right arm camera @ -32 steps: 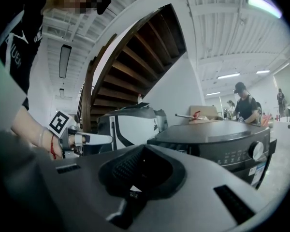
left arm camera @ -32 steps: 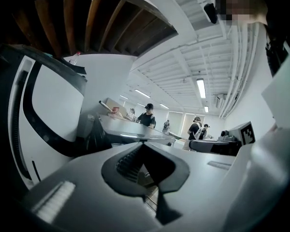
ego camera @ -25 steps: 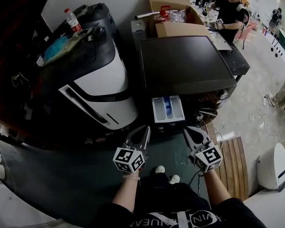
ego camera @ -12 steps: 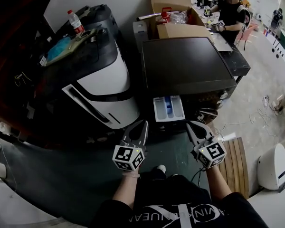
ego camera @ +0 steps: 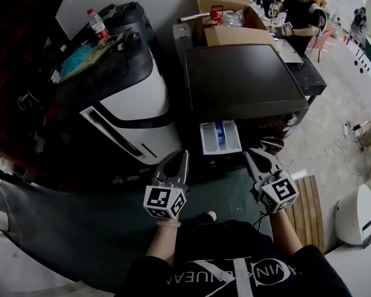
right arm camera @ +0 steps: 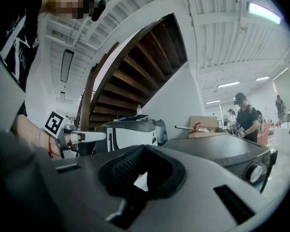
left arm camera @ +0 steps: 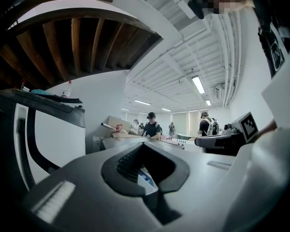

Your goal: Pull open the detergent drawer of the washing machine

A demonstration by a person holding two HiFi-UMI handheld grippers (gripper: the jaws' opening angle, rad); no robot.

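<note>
White drawer (ego camera: 220,139) juts toward you, ahead between your left gripper (ego camera: 182,158) and right gripper (ego camera: 251,156) (both closed, empty), neither clearly nearer.

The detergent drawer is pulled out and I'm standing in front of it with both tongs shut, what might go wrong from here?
1. The detergent drawer juts out of the washing machine, close ahead of the left tongs and right tongs; a careless step or swing might knock it.
2. Loose cables lie on the floor to the right, near the slatted wooden board, a likely trip hazard.
</note>
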